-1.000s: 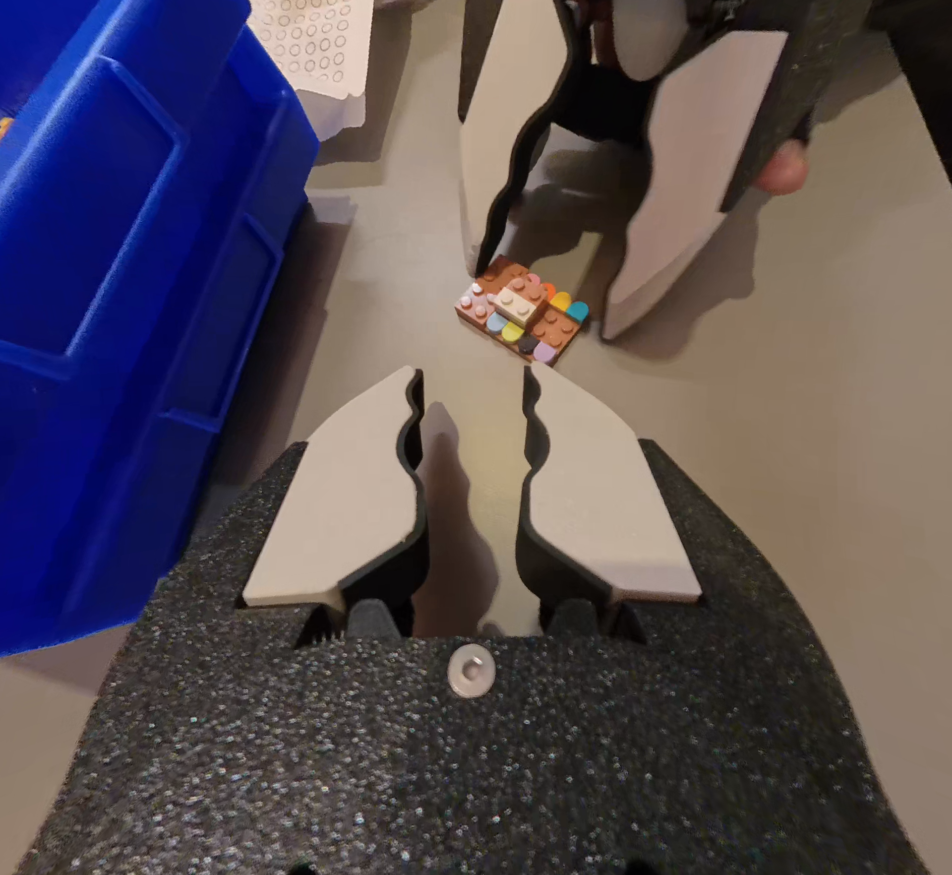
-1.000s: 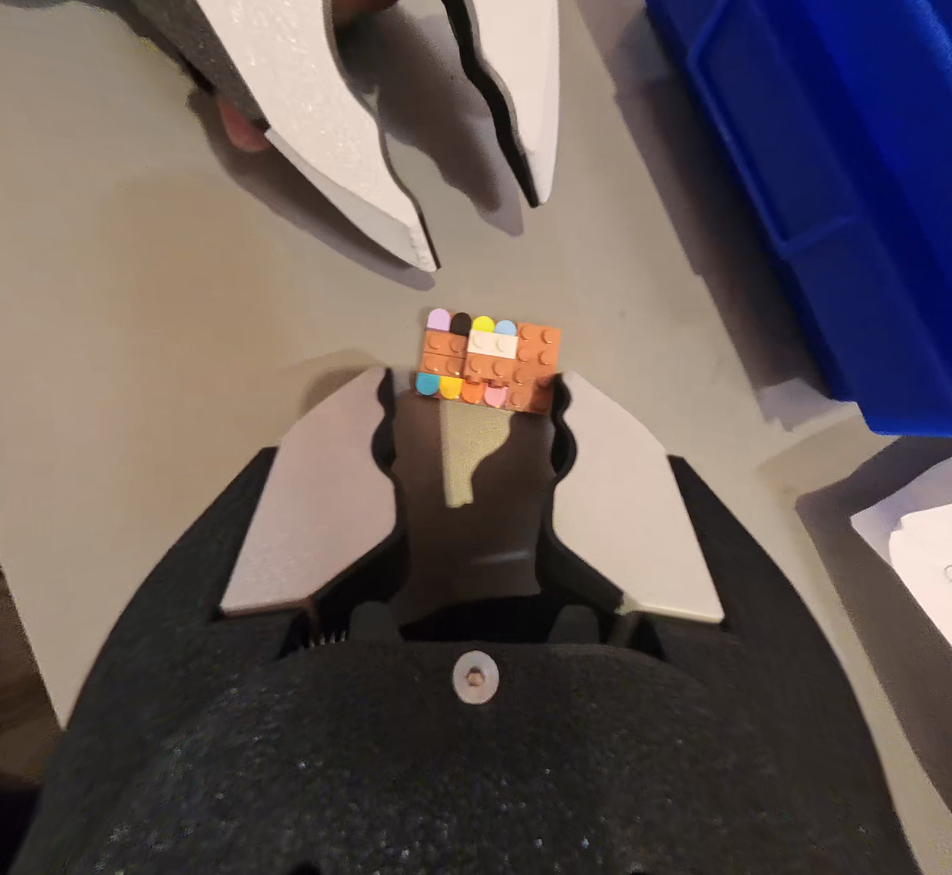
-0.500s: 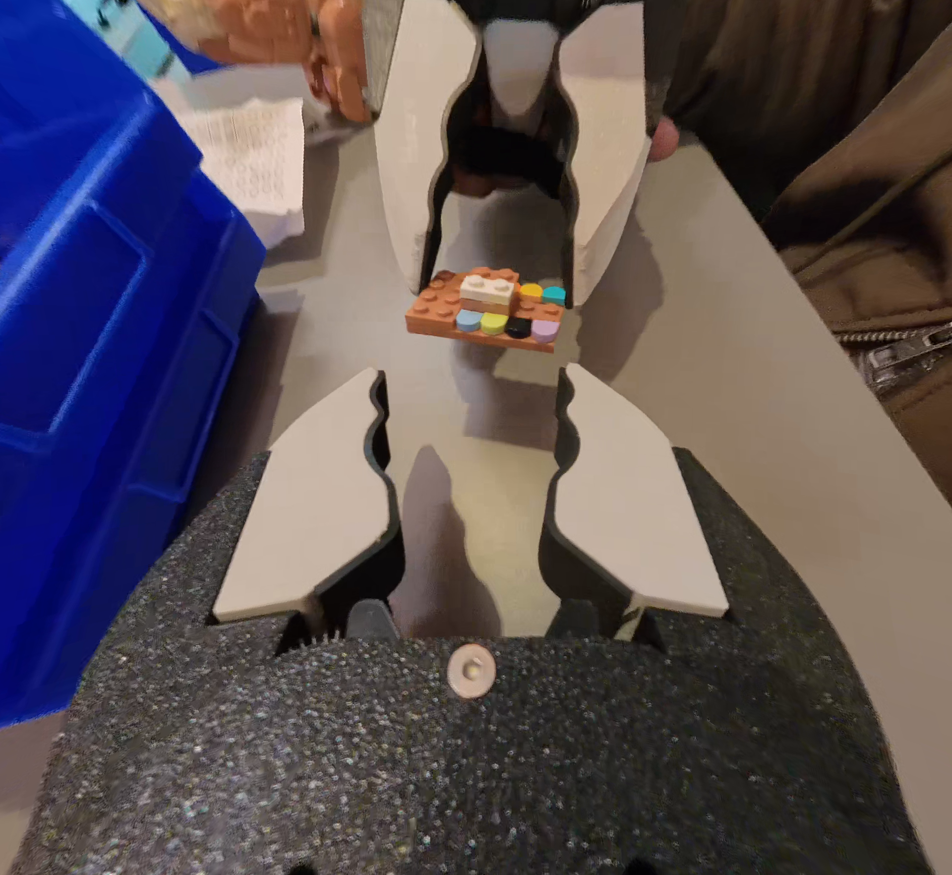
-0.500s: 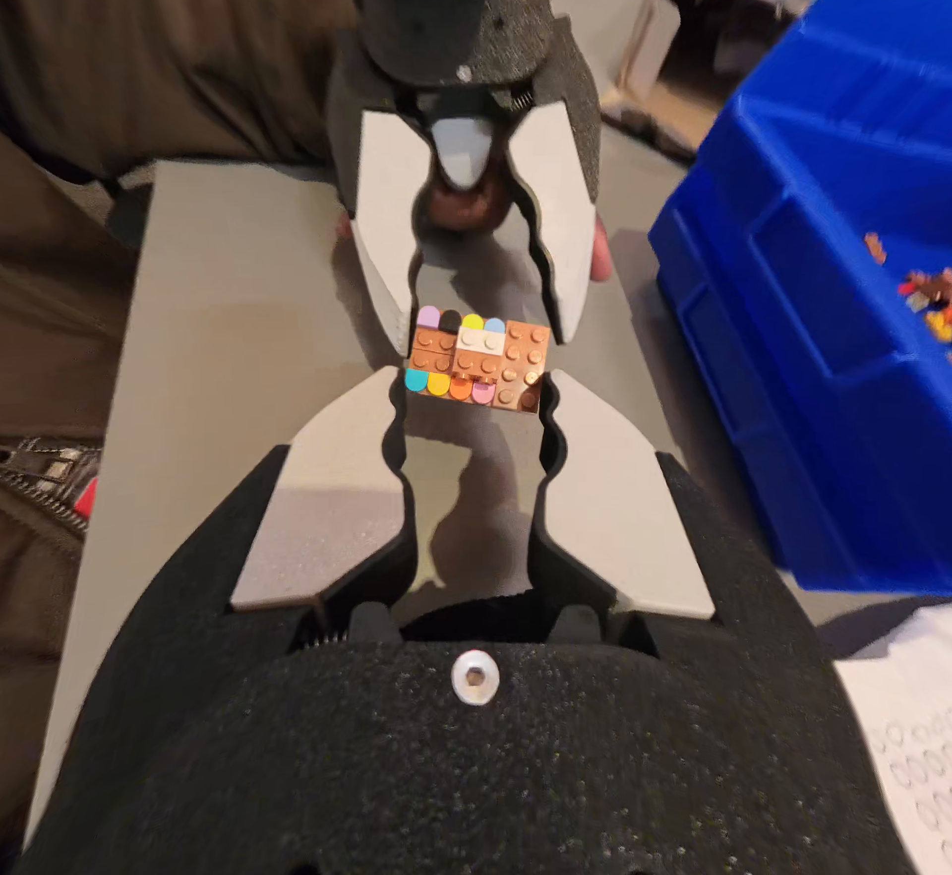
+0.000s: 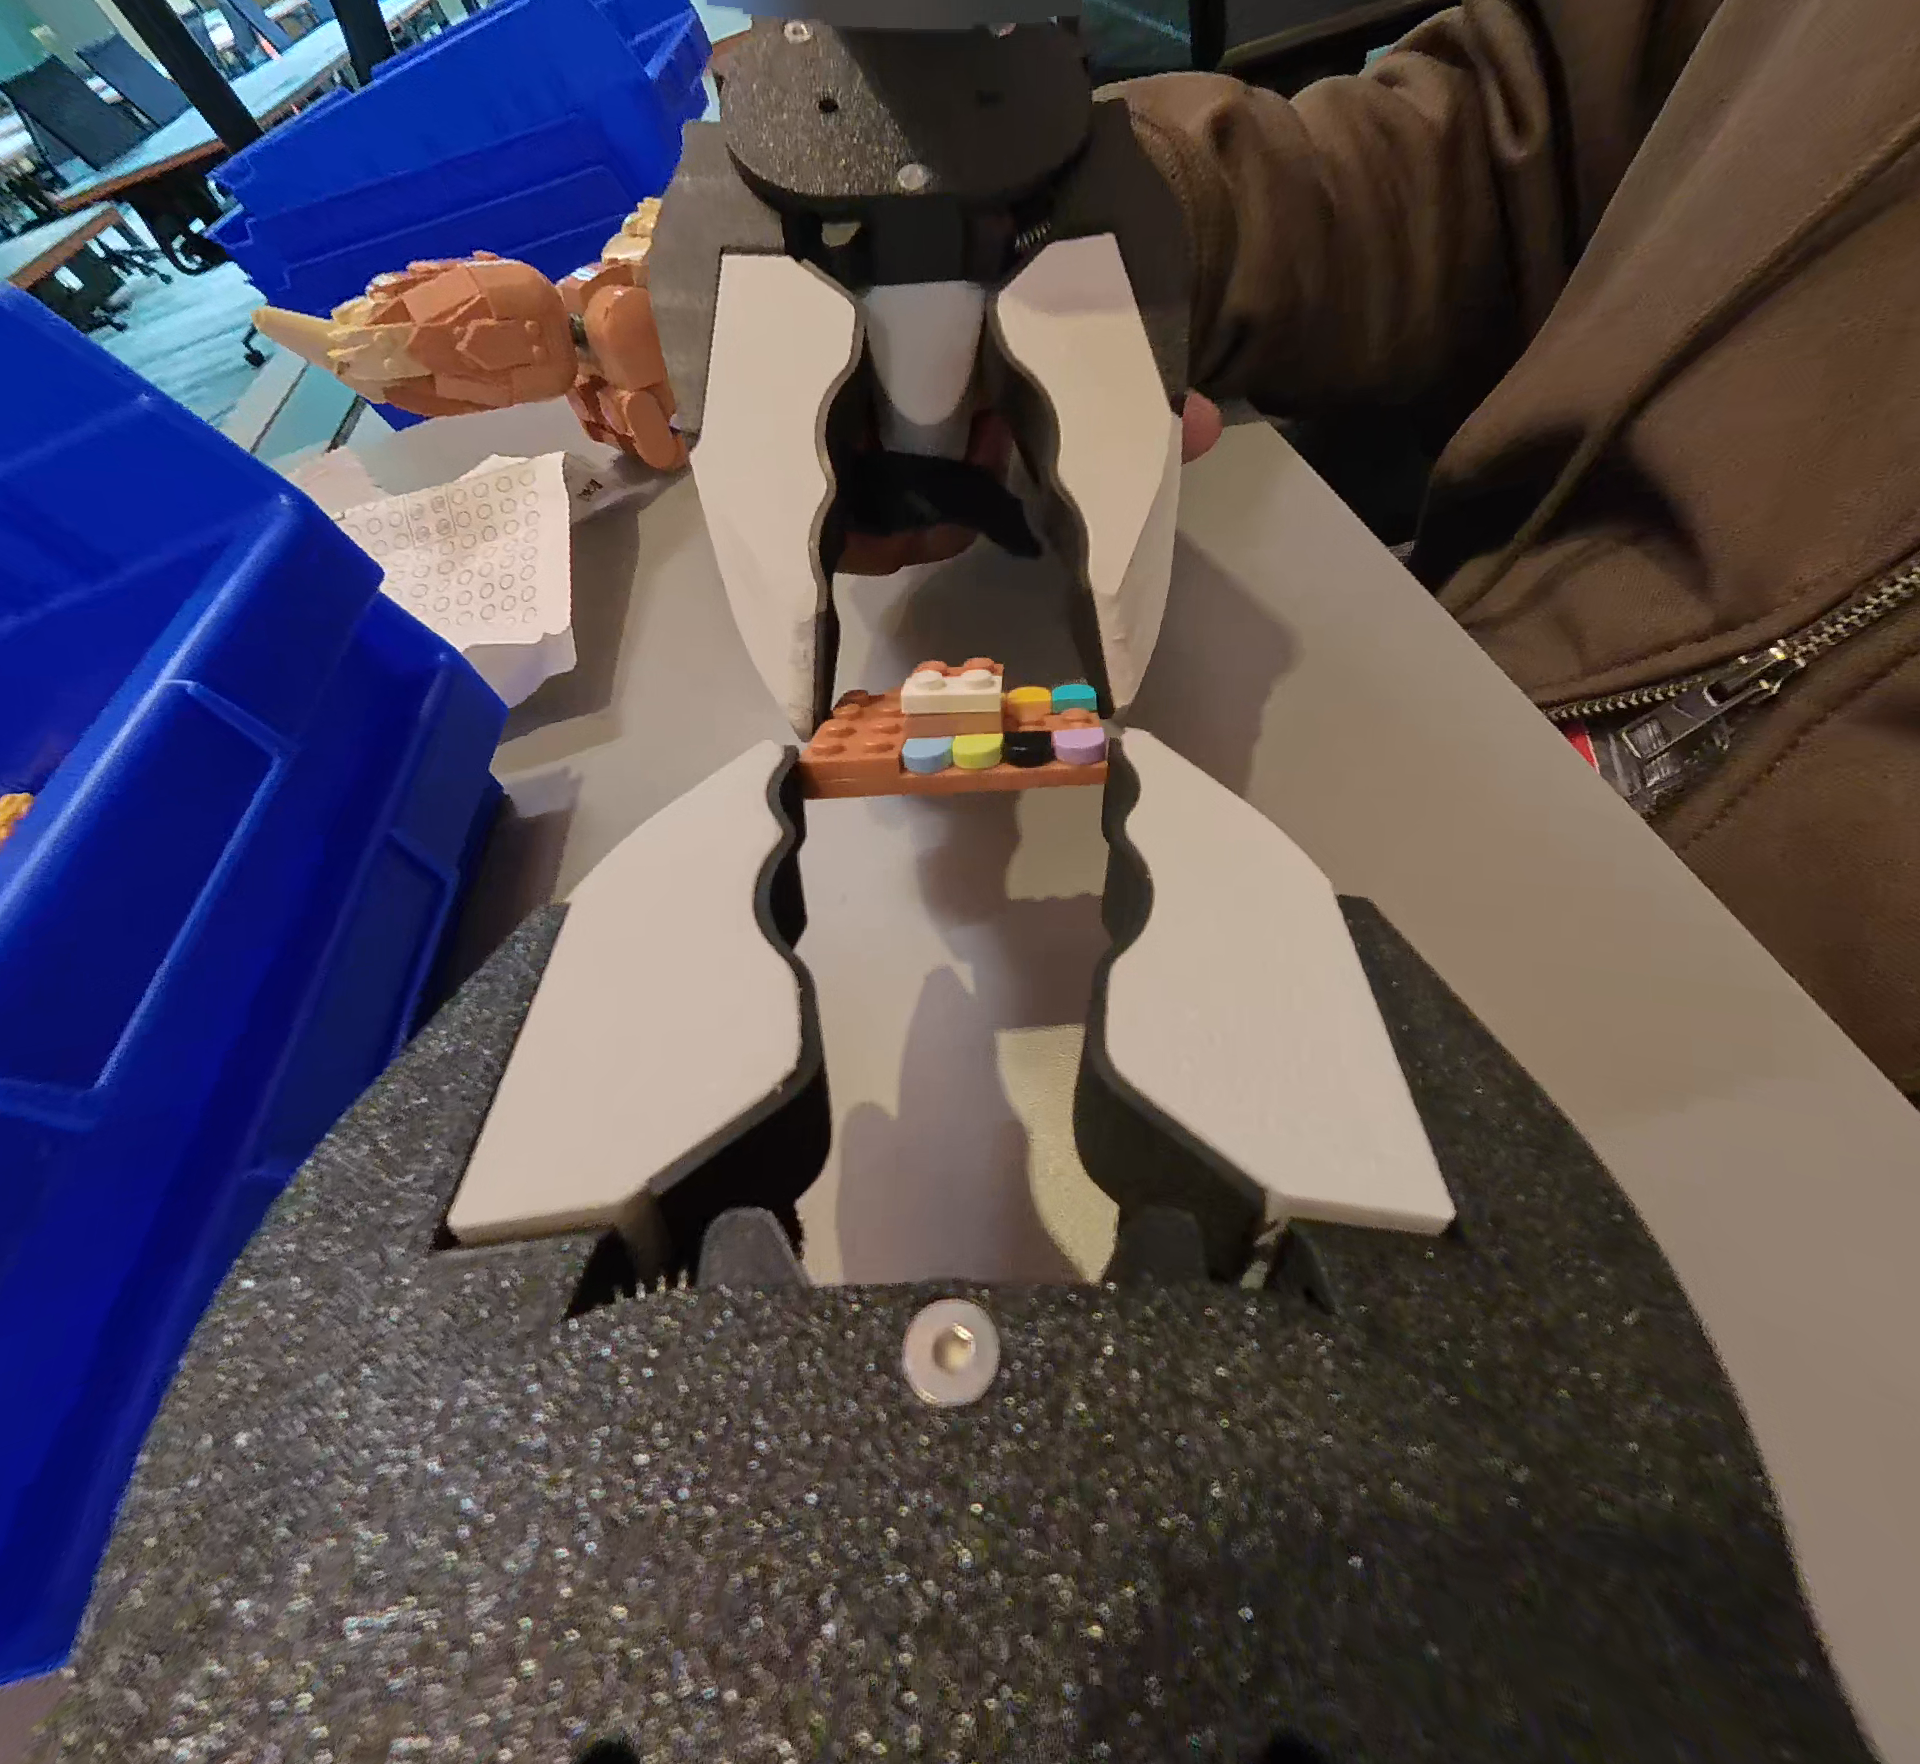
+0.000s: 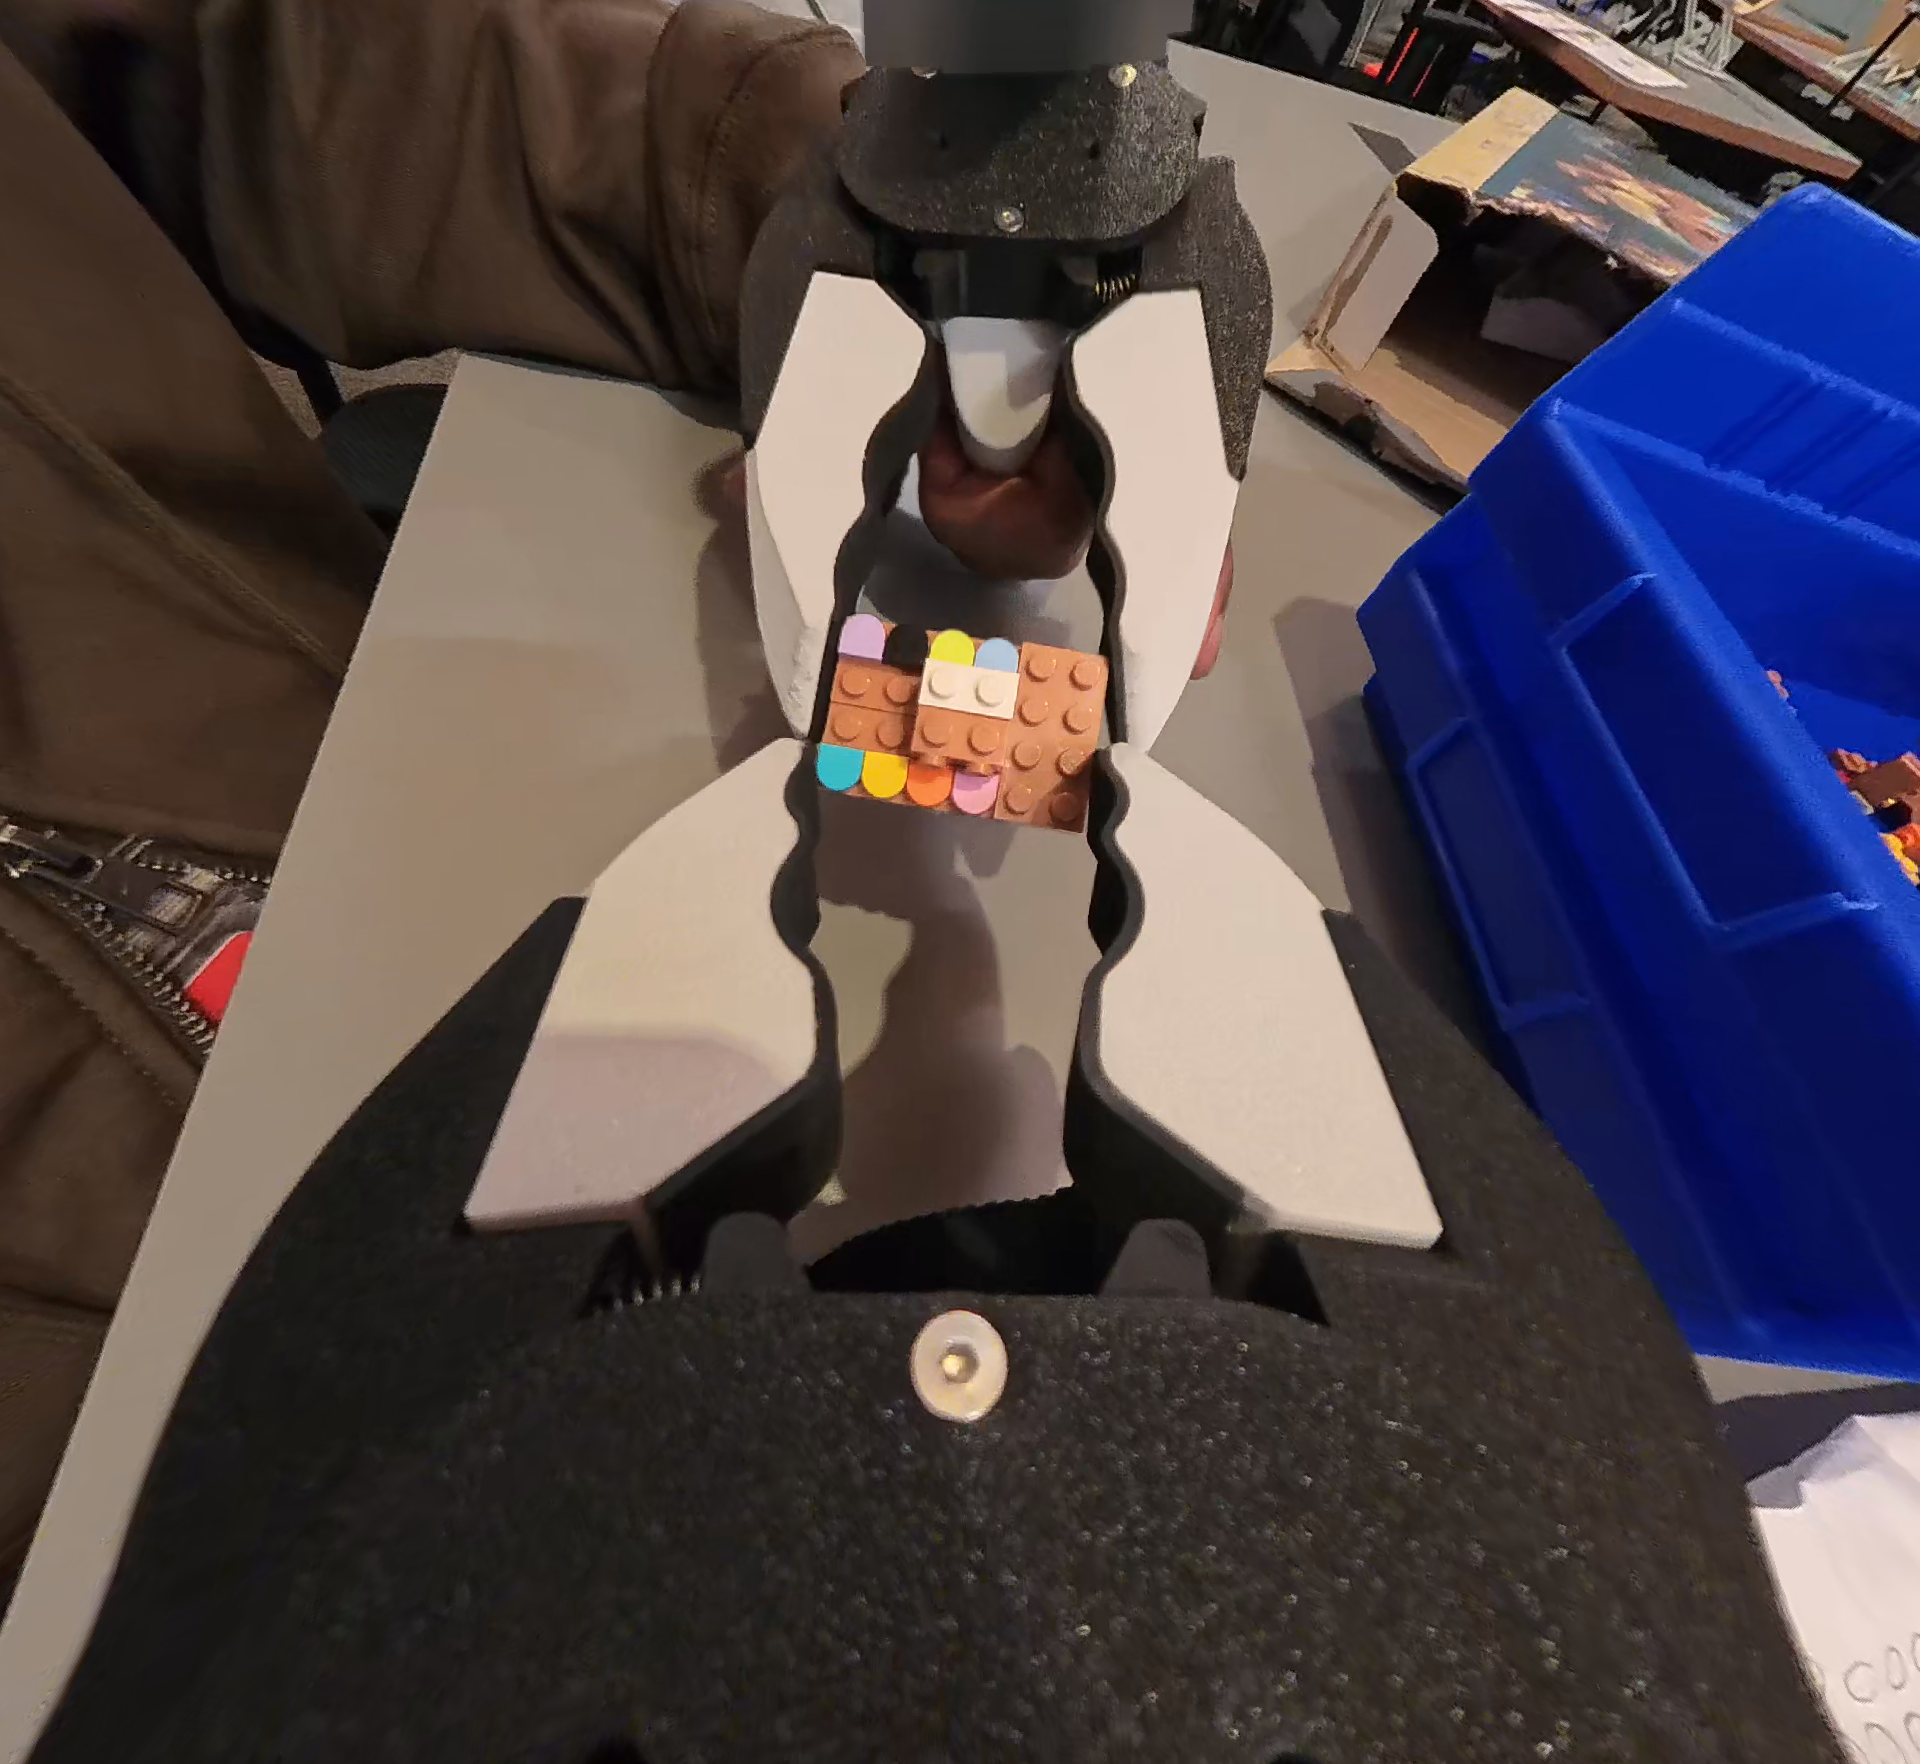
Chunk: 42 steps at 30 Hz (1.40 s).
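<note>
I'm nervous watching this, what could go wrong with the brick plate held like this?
Both the left gripper and right gripper pinch the brick plate only by its thin side edges, off the table; a slip could drop it. Any twist between the two might pop off the white brick or coloured tiles.

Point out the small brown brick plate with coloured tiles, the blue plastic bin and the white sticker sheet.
Brown brick plate (image 5: 862, 746), left wrist view: bare studded corner.
Blue plastic bin (image 6: 1662, 831), right wrist view: front wall.
White sticker sheet (image 5: 478, 561), left wrist view: its middle.

Workshop-style lab hall, rows of worktables (image 5: 197, 125) behind stacked blue parts bins (image 5: 468, 145), torn cardboard box (image 6: 1507, 260) beside them
</note>
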Each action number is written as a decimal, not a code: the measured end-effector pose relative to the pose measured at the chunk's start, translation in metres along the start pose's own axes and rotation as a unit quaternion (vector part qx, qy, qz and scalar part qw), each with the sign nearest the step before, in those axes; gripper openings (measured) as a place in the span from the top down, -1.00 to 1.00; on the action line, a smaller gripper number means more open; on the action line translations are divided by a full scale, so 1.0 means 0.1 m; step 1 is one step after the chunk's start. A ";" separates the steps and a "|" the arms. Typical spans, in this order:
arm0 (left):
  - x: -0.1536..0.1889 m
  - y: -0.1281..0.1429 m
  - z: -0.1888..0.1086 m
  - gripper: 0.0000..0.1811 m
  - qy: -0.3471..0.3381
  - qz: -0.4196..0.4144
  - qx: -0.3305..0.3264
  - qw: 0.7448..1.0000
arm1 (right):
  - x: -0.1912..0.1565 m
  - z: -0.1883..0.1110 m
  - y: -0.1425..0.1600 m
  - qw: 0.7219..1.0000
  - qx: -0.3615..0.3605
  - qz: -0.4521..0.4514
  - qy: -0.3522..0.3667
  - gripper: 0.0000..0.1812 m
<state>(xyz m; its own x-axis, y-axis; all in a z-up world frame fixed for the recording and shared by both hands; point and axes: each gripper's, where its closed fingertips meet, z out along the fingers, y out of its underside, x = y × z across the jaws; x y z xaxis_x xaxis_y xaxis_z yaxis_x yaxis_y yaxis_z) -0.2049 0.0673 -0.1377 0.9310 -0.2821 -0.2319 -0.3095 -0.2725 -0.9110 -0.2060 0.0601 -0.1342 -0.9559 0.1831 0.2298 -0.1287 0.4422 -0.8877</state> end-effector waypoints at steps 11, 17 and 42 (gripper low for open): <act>-0.14 0.07 -0.11 0.39 -0.114 0.073 -0.078 0.988 | 0.09 -0.06 -0.05 0.998 0.013 -0.049 0.043 0.56; -0.15 0.25 -0.10 0.39 -0.163 0.173 -0.178 0.955 | 0.06 0.06 -0.01 0.989 -0.020 -0.129 0.073 0.62; -0.30 0.27 -0.21 0.40 -0.197 0.130 -0.185 0.954 | 0.25 0.04 -0.09 0.960 -0.039 -0.198 0.193 0.82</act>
<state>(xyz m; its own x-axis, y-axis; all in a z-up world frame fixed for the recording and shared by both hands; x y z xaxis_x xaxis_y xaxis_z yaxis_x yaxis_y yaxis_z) -0.2457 0.0487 -0.1482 0.7912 -0.0378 -0.6104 -0.5198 -0.5674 -0.6386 -0.2299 0.0570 -0.1222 -0.6650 0.2926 0.6872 -0.4275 0.6053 -0.6715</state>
